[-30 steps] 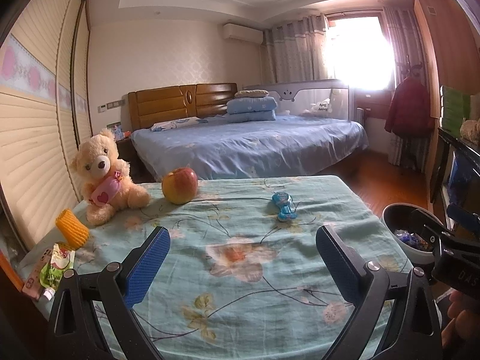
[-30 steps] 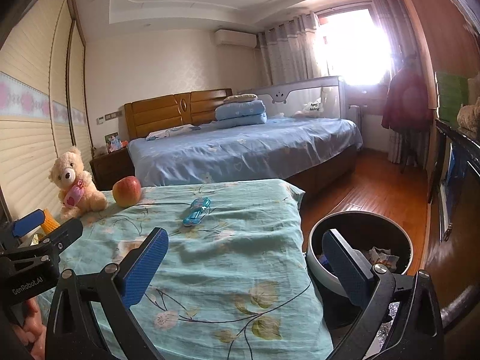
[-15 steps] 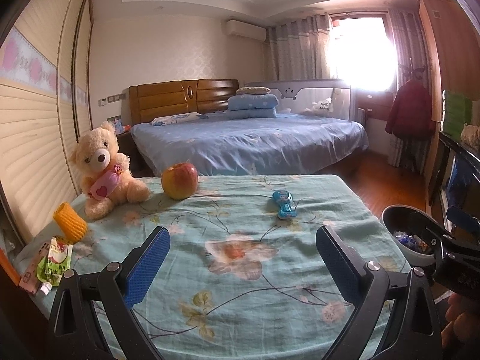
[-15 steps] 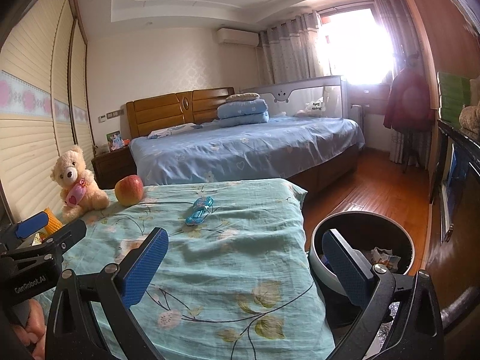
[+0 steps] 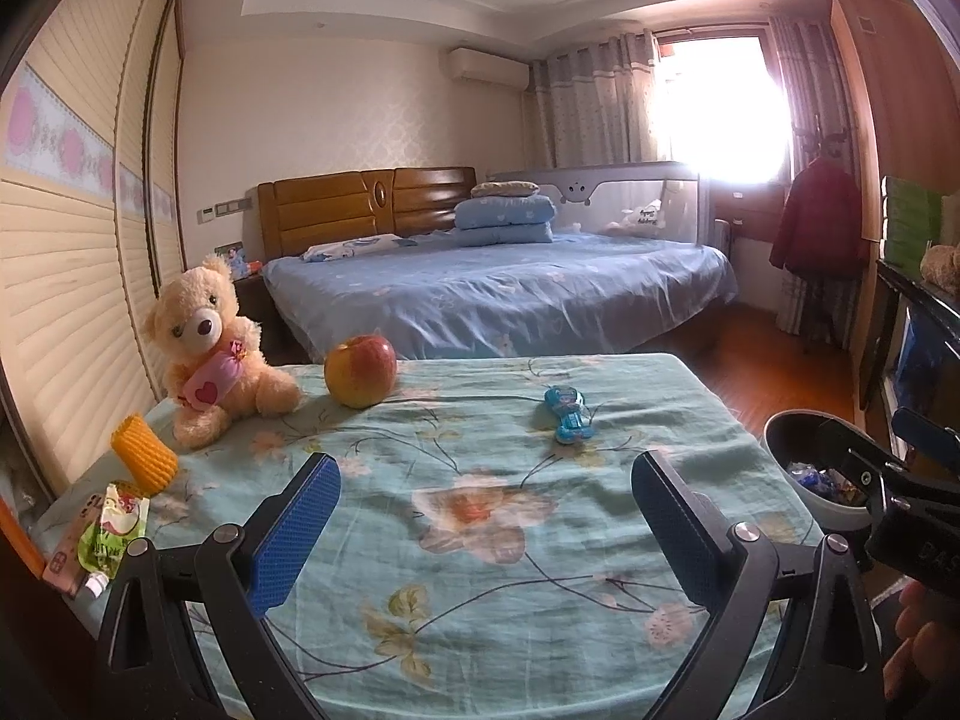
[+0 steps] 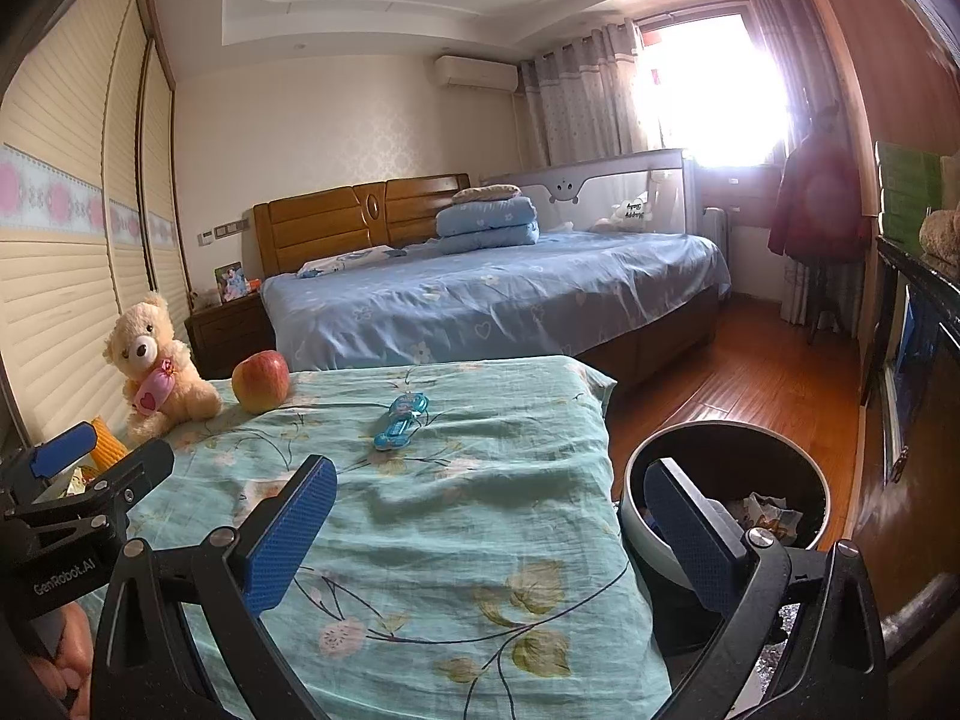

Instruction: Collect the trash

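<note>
Hovering with both the left gripper (image 5: 483, 519) and the right gripper (image 6: 489, 531) wide open and empty, probably choosing next trash: green pouch (image 5: 114, 531) lying at 9 o'clock, bin (image 6: 729, 480) waiting at 3 o'clock, needing a leftward reach.

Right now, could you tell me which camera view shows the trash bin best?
The right wrist view: the trash bin shows nearly its whole rim, with wrappers inside, beside the table. The left wrist view catches only part of it at the right edge, behind the right gripper.
</note>
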{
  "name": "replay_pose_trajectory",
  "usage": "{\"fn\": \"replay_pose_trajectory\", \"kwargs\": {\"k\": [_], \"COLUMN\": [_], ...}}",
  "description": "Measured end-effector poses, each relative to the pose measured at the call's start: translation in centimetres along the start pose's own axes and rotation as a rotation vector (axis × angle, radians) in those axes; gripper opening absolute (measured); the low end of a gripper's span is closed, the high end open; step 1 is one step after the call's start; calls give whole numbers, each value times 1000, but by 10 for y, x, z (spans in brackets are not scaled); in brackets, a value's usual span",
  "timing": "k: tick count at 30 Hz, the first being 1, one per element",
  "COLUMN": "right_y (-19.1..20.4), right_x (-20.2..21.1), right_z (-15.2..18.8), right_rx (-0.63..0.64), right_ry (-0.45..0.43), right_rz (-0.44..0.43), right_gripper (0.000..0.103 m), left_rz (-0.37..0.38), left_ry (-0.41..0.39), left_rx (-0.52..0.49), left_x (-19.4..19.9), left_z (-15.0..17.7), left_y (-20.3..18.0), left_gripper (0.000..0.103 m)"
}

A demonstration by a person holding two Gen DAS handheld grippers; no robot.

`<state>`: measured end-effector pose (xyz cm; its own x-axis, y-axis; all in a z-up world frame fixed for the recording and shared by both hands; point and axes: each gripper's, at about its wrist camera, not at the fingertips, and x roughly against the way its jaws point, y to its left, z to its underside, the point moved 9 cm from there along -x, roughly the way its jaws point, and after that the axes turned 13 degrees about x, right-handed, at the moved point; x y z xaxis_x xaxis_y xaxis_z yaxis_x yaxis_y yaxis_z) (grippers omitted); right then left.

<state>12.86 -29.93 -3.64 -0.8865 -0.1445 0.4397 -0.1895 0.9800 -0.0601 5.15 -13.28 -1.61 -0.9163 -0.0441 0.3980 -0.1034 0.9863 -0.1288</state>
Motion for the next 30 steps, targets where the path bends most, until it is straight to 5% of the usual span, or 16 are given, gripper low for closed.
{"fn": "replay_pose_trajectory", "kwargs": {"k": [30], "right_y": [2], "right_x": [3], "right_z": [-4], "right_rx": [0], "right_ry": [-3], "right_rz": [-4], "right_gripper": [103], "left_rz": [3], "left_ry": [12], "left_rx": [-4], "left_x": [-3], "left_z": [2], "left_y": [-1], "left_gripper": [99]}}
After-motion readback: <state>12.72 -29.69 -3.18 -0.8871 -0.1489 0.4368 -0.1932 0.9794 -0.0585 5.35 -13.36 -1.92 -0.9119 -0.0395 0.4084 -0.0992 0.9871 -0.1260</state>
